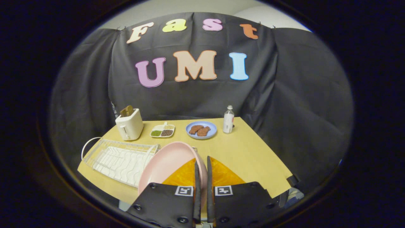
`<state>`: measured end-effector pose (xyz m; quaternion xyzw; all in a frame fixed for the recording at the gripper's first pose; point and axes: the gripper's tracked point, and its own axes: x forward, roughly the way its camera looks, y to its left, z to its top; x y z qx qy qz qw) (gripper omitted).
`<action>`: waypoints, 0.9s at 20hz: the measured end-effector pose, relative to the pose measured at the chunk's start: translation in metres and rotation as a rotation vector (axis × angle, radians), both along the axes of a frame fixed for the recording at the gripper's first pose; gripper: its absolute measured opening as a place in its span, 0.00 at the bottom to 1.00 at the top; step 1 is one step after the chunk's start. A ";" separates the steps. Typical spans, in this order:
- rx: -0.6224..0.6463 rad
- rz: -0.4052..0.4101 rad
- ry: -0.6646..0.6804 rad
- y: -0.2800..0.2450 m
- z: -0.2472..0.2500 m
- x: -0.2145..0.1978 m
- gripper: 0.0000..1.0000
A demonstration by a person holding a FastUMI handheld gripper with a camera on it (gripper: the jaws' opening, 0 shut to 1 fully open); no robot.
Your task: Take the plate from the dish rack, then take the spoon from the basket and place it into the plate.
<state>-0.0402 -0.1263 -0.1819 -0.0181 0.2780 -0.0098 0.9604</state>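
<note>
Up close, one hand-held gripper has its two black fingers pressed together on the rim of one pink plate, gripping it on edge and tilted, above the near part of a yellow table. Just beside the plate sits one white wire dish rack, with no dishes in it. An orange, faceted thing shows behind the fingers; I cannot tell what it is. Farther back stand one white toaster with a brown slice in it, one small divided tray of four kinds of beans or grains, one blue plate carrying two brown pieces of food, and one clear bottle with a white label.
</note>
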 end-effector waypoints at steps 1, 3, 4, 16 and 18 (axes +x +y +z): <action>0.019 0.001 0.005 -0.006 -0.005 -0.002 0.10; 0.062 0.007 0.025 -0.015 -0.019 -0.005 0.11; 0.079 0.012 0.030 -0.019 -0.027 -0.007 0.11; 0.275 0.029 0.171 -0.033 -0.140 -0.024 0.11; 0.280 0.019 0.179 -0.036 -0.152 -0.020 0.11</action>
